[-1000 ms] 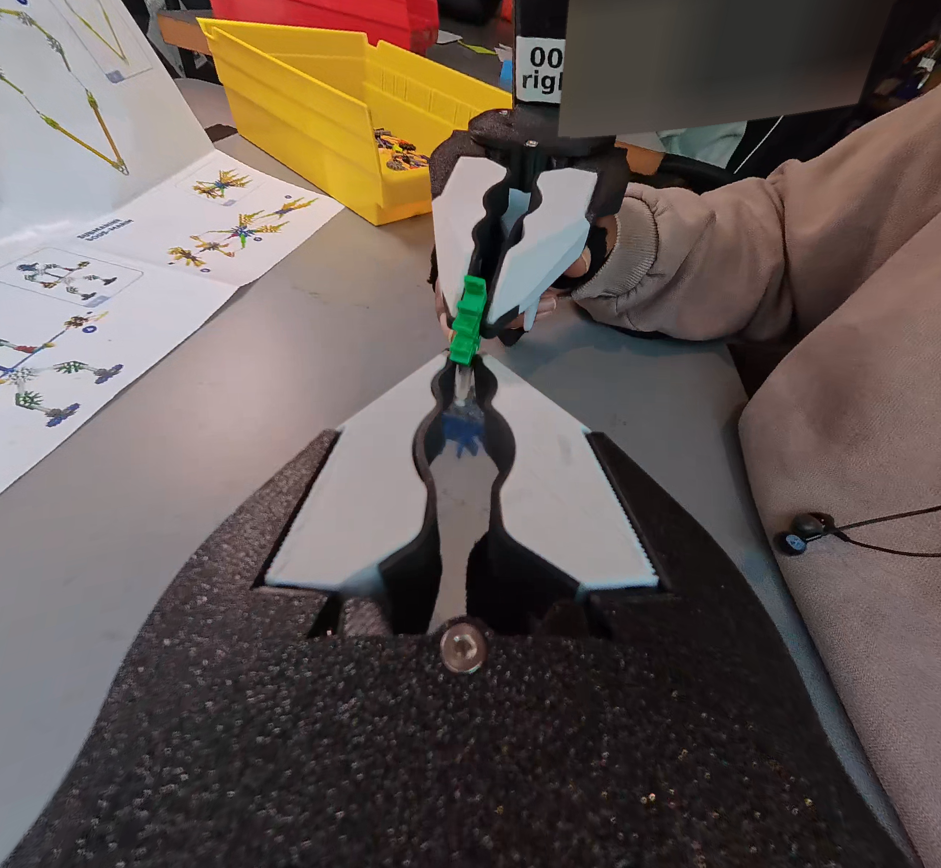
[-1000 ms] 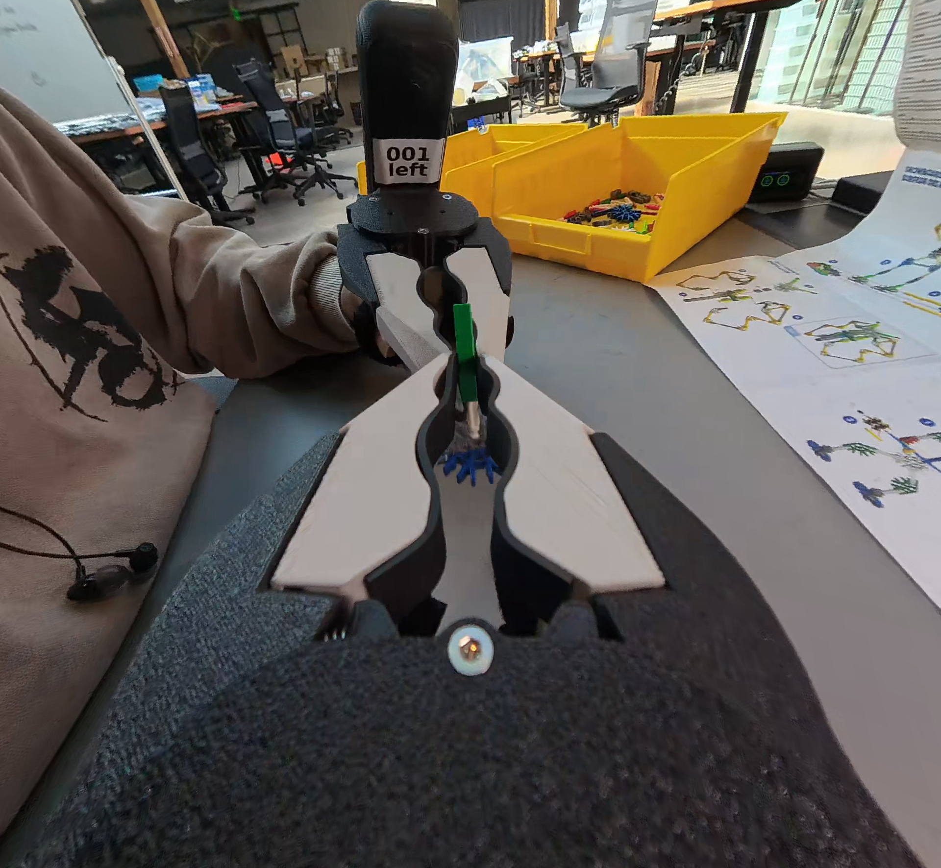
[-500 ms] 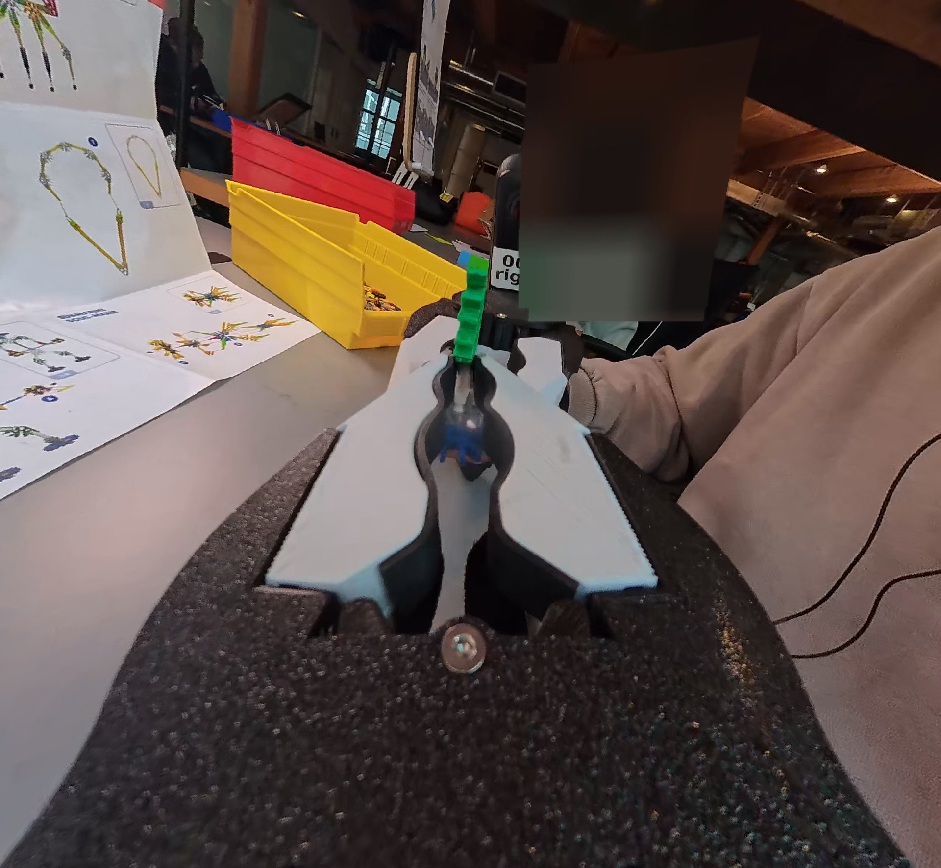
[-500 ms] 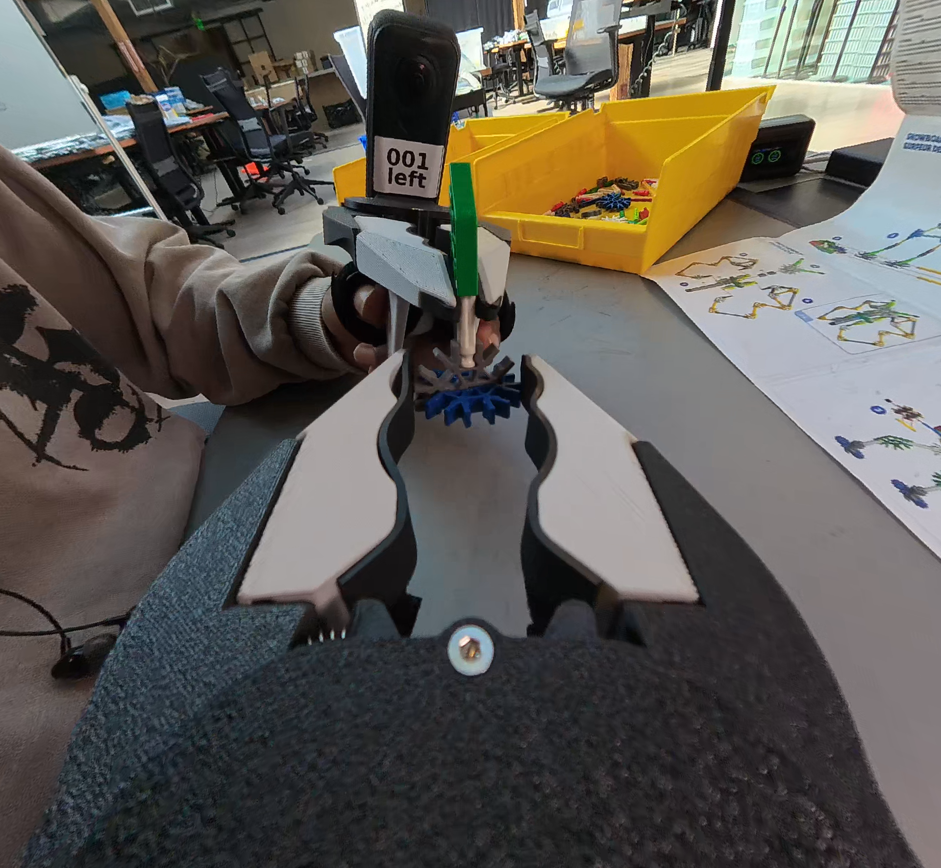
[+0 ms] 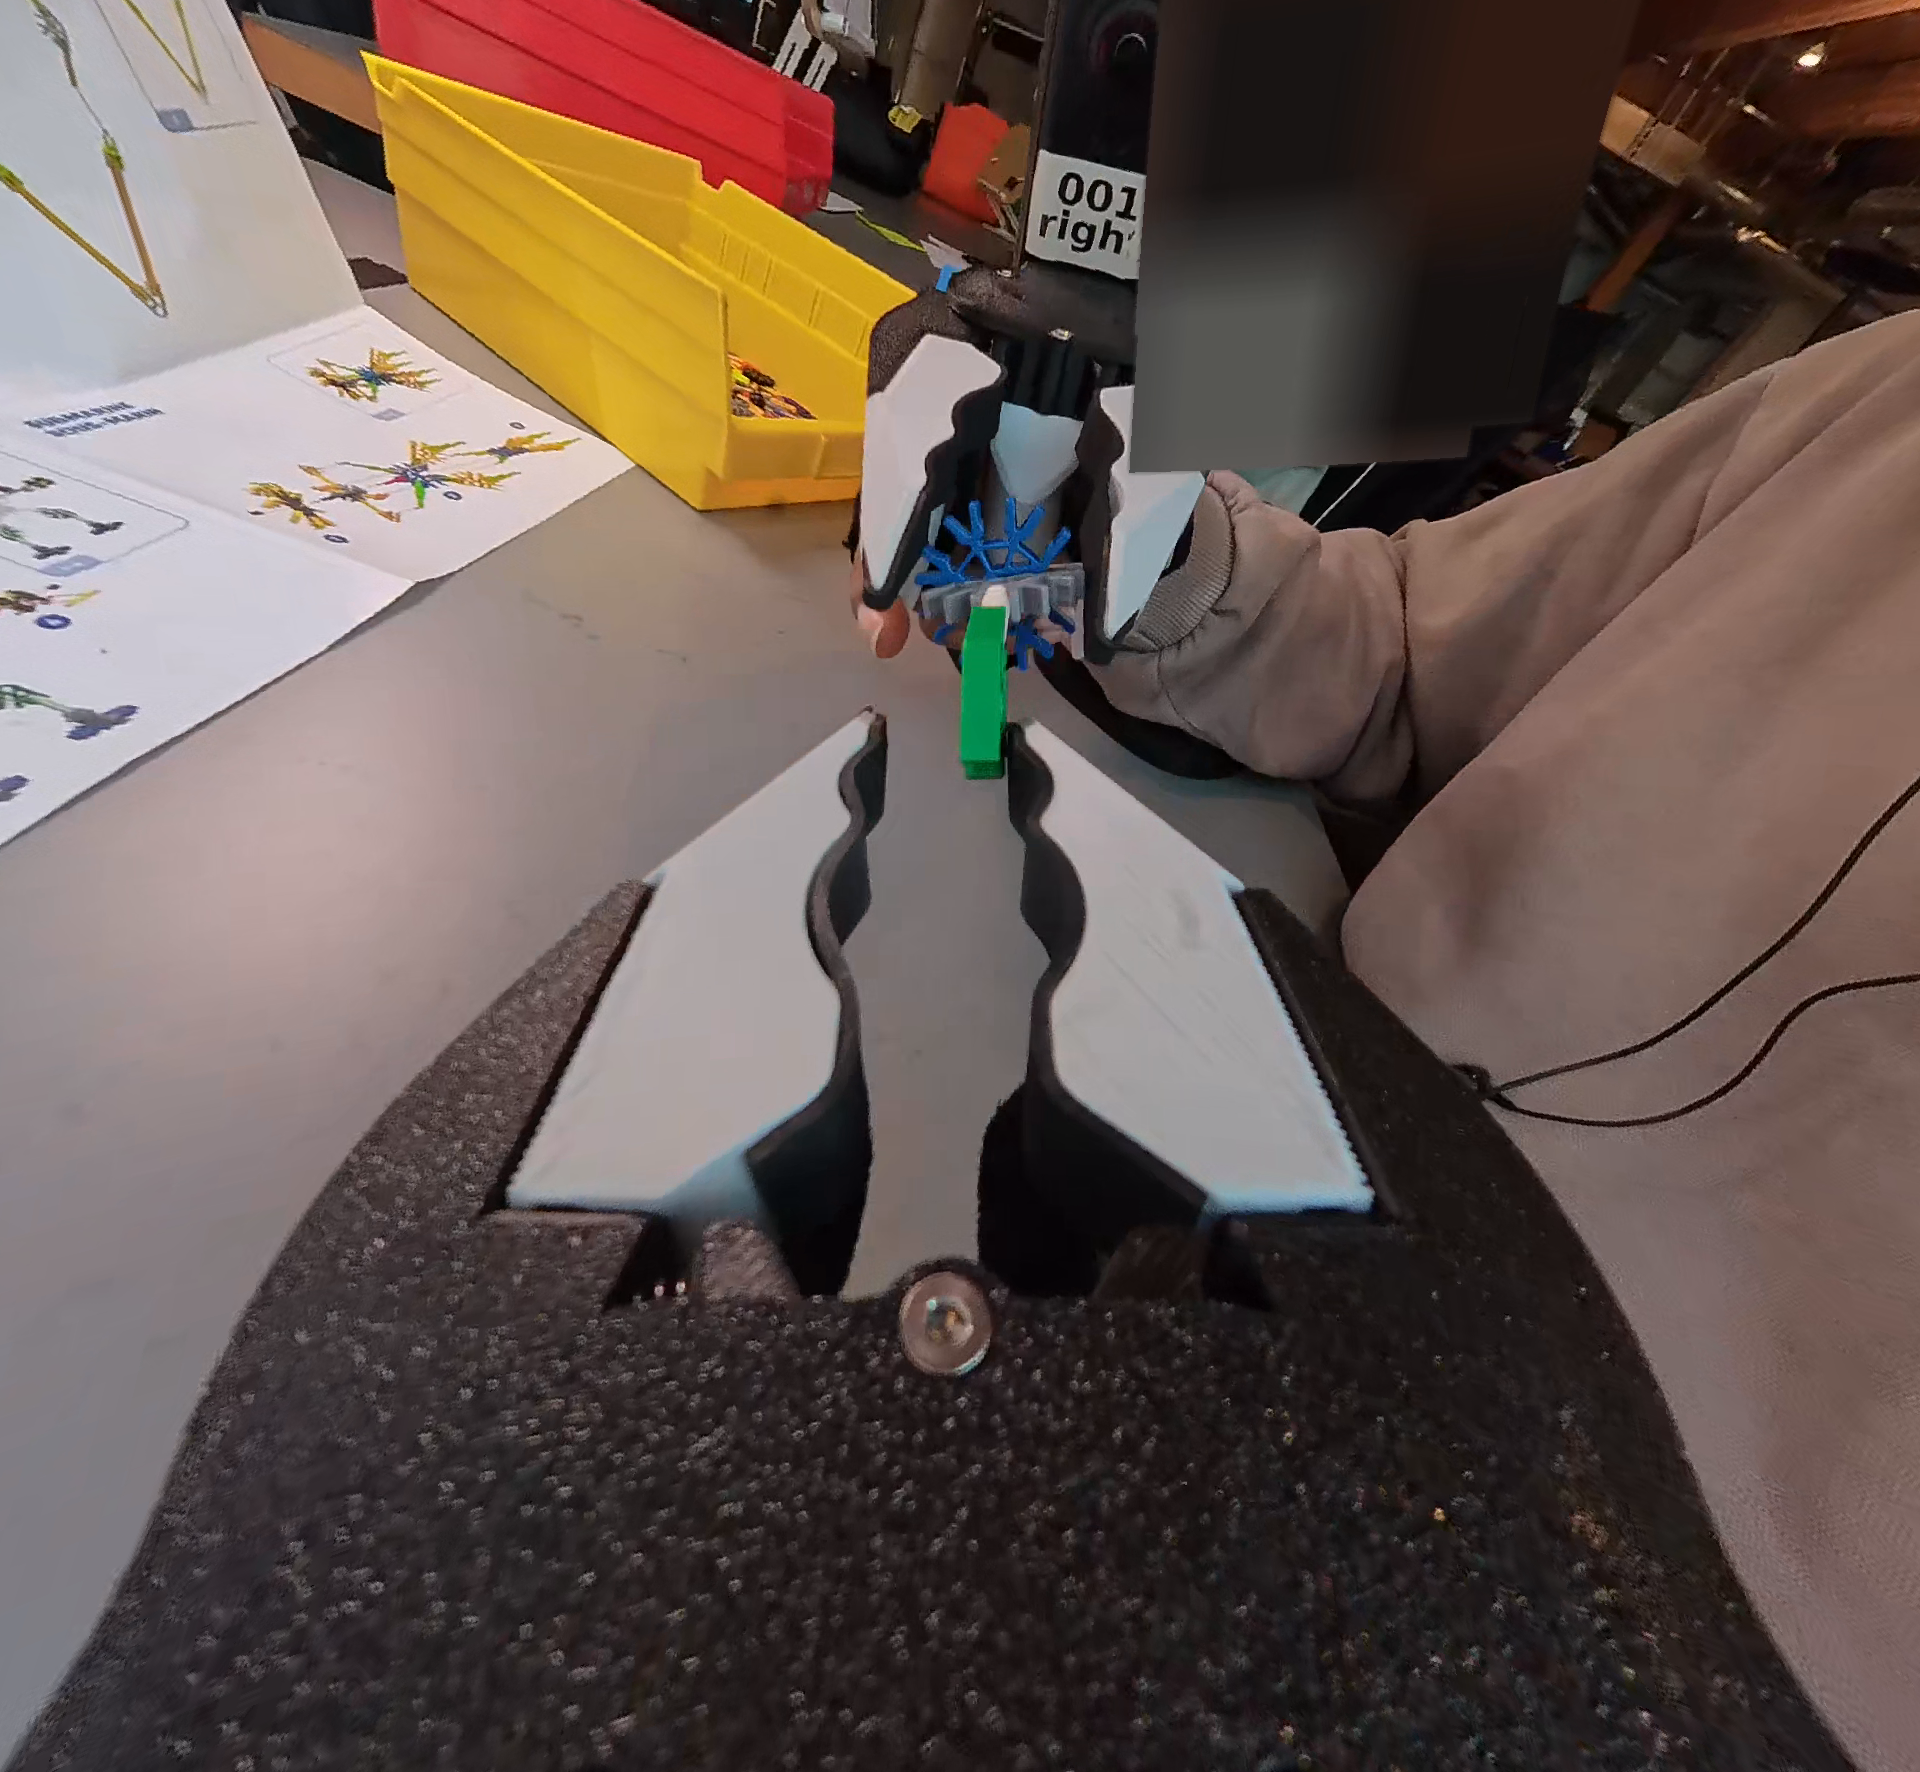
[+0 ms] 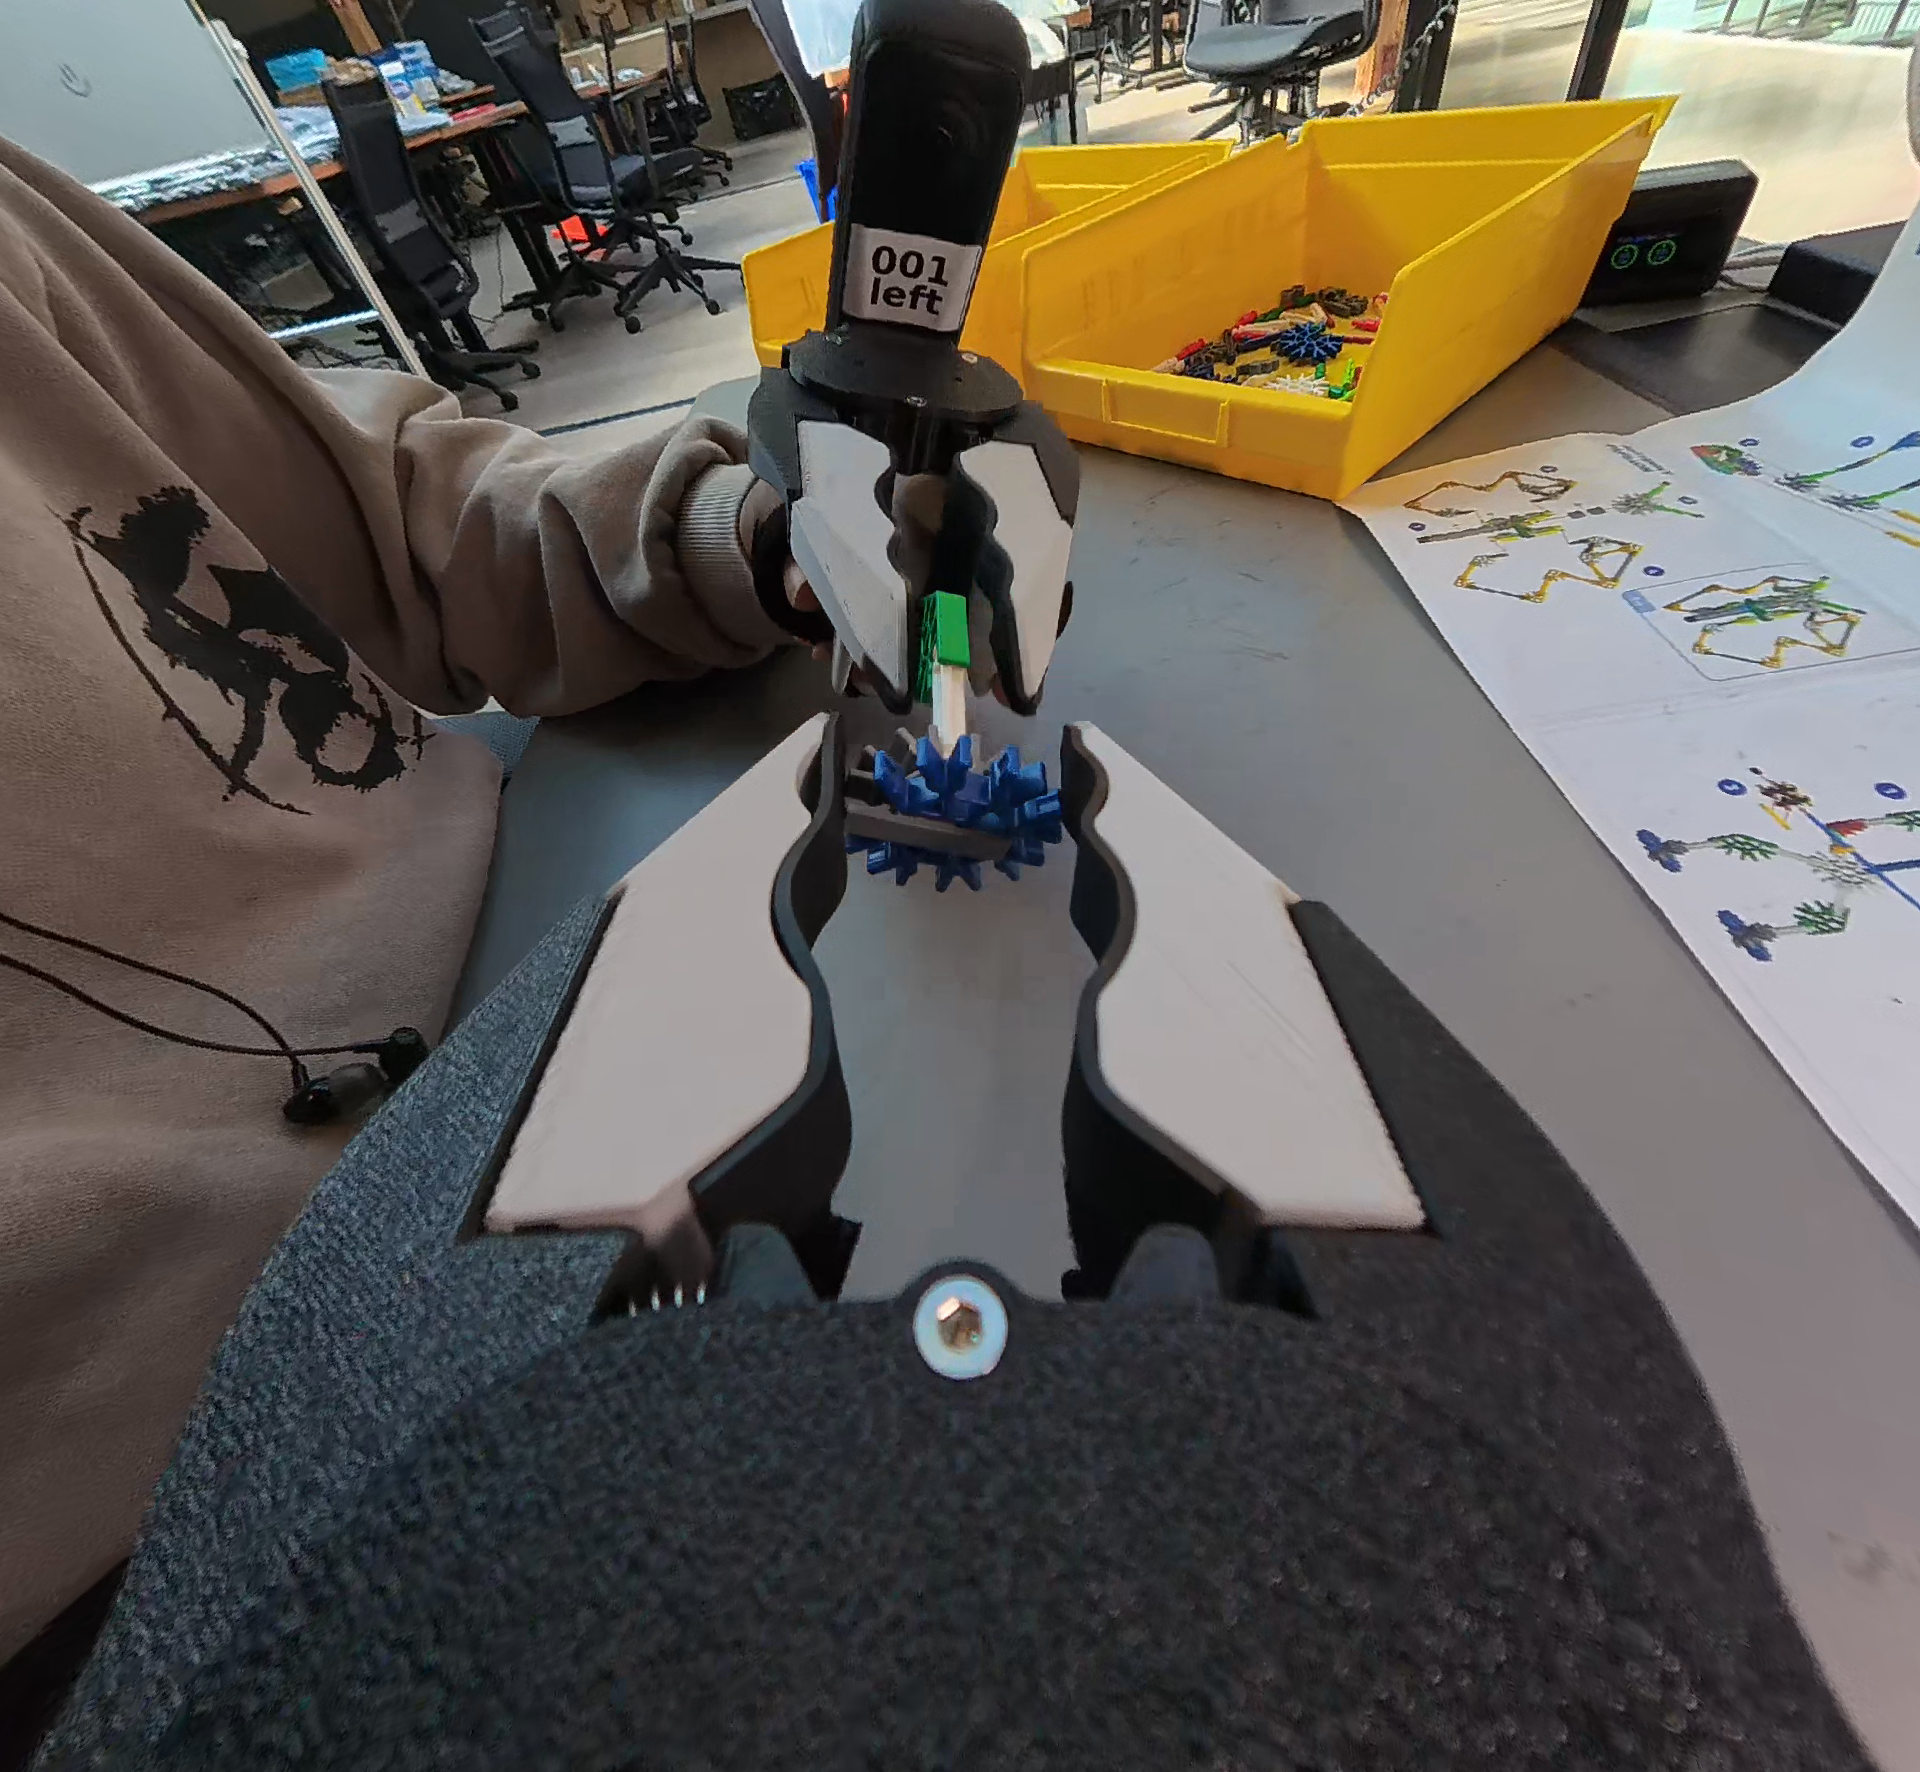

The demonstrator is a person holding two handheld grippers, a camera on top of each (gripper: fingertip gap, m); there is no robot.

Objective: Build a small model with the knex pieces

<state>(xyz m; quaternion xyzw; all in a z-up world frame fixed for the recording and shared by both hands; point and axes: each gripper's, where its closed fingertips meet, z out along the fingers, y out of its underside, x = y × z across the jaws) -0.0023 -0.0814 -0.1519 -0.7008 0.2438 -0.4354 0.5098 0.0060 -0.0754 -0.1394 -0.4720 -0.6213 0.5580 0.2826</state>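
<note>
A small toy assembly is held in the air above the grey table (image 5: 416, 849): a green rod (image 5: 982, 694) on a white rod, plugged into a grey connector (image 5: 1044, 595) and a blue snowflake connector (image 5: 971, 550). My right gripper (image 6: 948, 740) is shut on the blue connector (image 6: 966, 787) and grips it by its sides. My left gripper (image 5: 940, 727) is open, and the green rod's end touches its right fingertip (image 5: 1023, 756). In the right wrist view the green rod (image 6: 948, 626) sits loosely between the left gripper's fingers.
A yellow bin (image 5: 582, 299) holding several small toy parts stands at the back, with red bins (image 5: 582, 49) behind it. It also shows in the right wrist view (image 6: 1455, 309). Printed instruction sheets (image 5: 260, 496) lie beside it. The person's beige sleeves (image 5: 1455, 631) border the near side. The grippers are tip to tip, or close to it.
My left gripper has opened and let go of the rod. My right gripper, shut a second ago, opened around the blue connector and now grips it.
</note>
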